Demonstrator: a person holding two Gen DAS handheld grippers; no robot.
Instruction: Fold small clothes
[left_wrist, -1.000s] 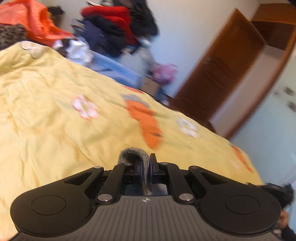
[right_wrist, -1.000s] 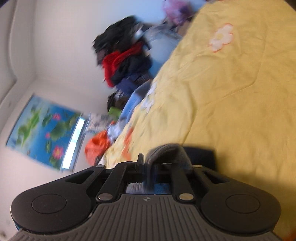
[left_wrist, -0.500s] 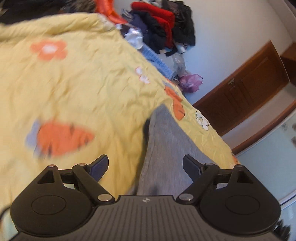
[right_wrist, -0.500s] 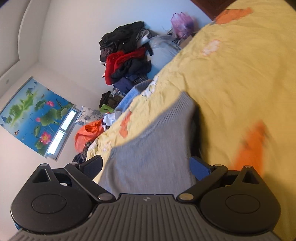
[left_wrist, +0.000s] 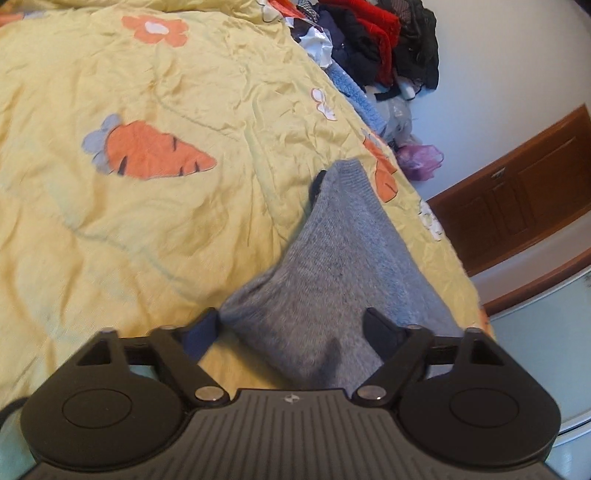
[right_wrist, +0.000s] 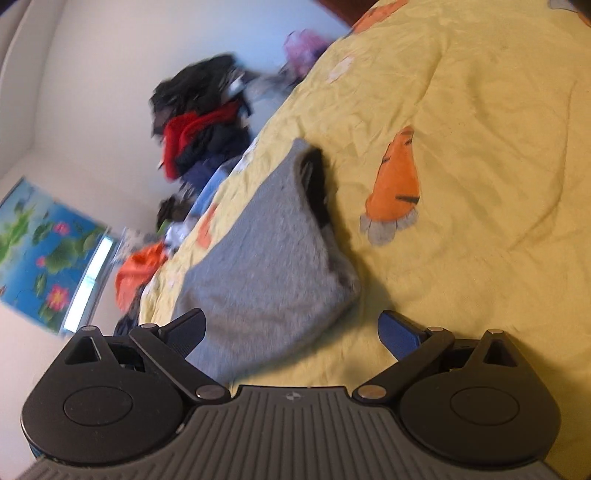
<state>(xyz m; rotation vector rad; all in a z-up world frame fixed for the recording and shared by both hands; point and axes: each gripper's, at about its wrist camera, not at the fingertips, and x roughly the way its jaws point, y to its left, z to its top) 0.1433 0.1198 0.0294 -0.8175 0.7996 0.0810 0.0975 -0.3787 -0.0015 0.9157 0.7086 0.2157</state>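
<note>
A grey knitted garment (left_wrist: 343, 258) lies folded on the yellow bedspread (left_wrist: 147, 229), with a dark lining showing at its far end. It also shows in the right wrist view (right_wrist: 266, 251). My left gripper (left_wrist: 295, 328) is open and empty, its jaws wide apart just above the garment's near edge. My right gripper (right_wrist: 295, 328) is open and empty too, over the garment's near corner. Neither gripper holds the cloth.
A heap of dark and red clothes (left_wrist: 373, 40) lies past the bed's far edge, also in the right wrist view (right_wrist: 199, 122). A brown wooden door (left_wrist: 517, 192) stands to the right. An orange bag (right_wrist: 140, 266) and a flower poster (right_wrist: 40, 251) are by the wall.
A second ago both grippers were shut on the grey garment. They opened, let it drop on the bed, and have since drawn back slightly.
</note>
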